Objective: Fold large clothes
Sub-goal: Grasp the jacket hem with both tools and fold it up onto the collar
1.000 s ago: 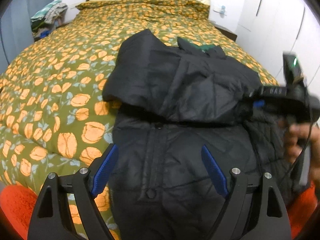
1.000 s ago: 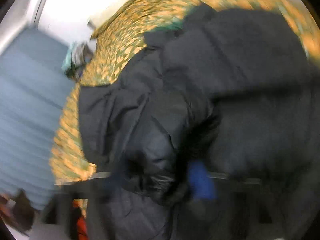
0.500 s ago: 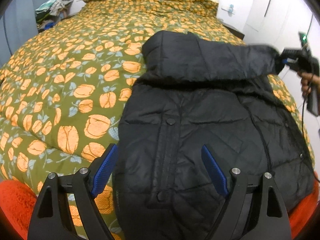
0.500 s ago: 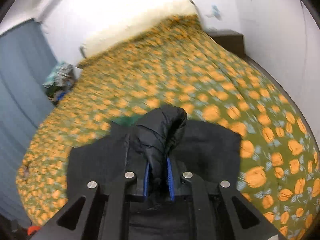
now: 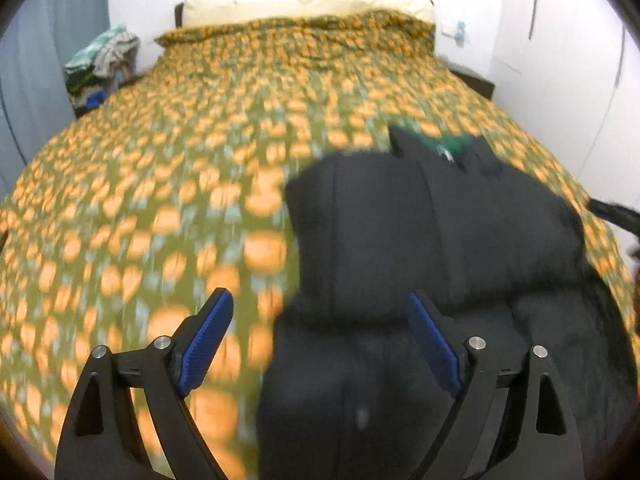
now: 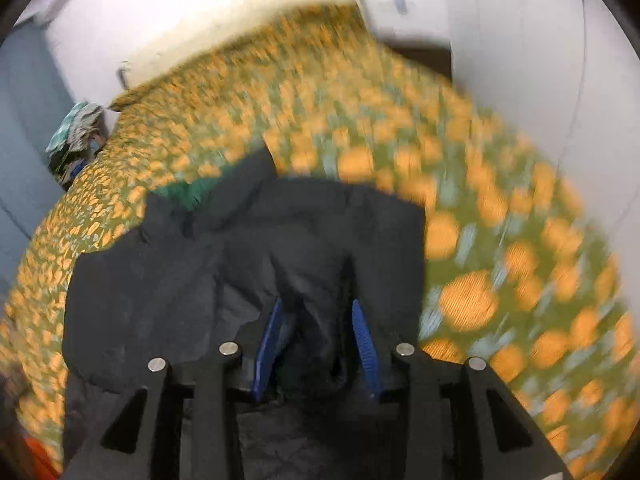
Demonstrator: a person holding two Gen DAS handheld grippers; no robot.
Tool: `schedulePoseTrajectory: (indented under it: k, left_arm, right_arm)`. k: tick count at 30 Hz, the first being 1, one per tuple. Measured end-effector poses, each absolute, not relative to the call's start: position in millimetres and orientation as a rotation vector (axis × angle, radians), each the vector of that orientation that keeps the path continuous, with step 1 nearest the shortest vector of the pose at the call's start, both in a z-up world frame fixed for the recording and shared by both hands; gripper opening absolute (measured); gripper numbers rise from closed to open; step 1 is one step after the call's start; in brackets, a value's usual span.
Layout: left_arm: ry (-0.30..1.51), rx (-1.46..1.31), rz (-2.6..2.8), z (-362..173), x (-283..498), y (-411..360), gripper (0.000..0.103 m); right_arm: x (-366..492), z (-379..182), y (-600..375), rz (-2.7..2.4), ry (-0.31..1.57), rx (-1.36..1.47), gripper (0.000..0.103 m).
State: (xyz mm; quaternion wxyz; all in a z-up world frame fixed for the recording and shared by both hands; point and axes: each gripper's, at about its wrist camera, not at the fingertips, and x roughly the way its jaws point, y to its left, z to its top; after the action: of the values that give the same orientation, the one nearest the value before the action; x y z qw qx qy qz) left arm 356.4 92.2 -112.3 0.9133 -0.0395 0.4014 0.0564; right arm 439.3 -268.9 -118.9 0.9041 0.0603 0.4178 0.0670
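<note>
A black puffer jacket (image 5: 432, 240) lies on the bed with a sleeve folded across its chest; its green lining shows at the collar (image 5: 448, 146). My left gripper (image 5: 318, 330) is open and empty above the jacket's left edge. The jacket also fills the right wrist view (image 6: 248, 248). My right gripper (image 6: 318, 316) hovers over the sleeve end with its jaws partly apart, fabric lying loose between the blue pads (image 6: 362, 336). Both views are motion-blurred.
The bed has an orange-flower green duvet (image 5: 180, 184) and a cream pillow (image 5: 304, 8) at the head. A pile of clothes (image 5: 102, 58) sits at the far left. White wardrobe doors (image 5: 560, 60) stand on the right.
My right gripper has laid the sleeve across the jacket and parted its jaws, letting the fabric go. My left gripper has shifted left and stays open.
</note>
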Motion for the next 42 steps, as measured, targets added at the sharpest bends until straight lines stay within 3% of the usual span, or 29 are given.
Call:
schedulePoseTrajectory:
  k: [4,7,9,11,23,32,42]
  left_arm:
    - [0.814,-0.023,0.113,-134,413,82,0.089]
    - [0.891,-0.02,0.112,-172,440,75,0.089]
    - [0.945,-0.066,0.087,-200,449,78,0.094]
    - [0.946,-0.118,0.09,-209,448,85,0.098]
    - [0.885,-0.15,0.077,-154,470,86,0.097]
    - [0.973,-0.211,0.099,-222,532,103,0.103]
    - [0.949,-0.197,0.104,-236,529,102,0.102]
  right_arm:
    - [441,-95,-236,0.338,0.825,0.06,0.039]
    - [465,-129,-217,0.361,0.94,0.015,0.039]
    - [483,-173,-218,0.334,1.062,0.03,0.037]
    - [486,-193,-223,0.341,1.067,0.061,0.037]
    - [486,-208,-229,0.362,1.047,0.101,0.037]
    - [482,-214,-233,0.377,1.033,0.132,0.036]
    - [481,-220,-237,0.399,0.988,0.164,0.036]
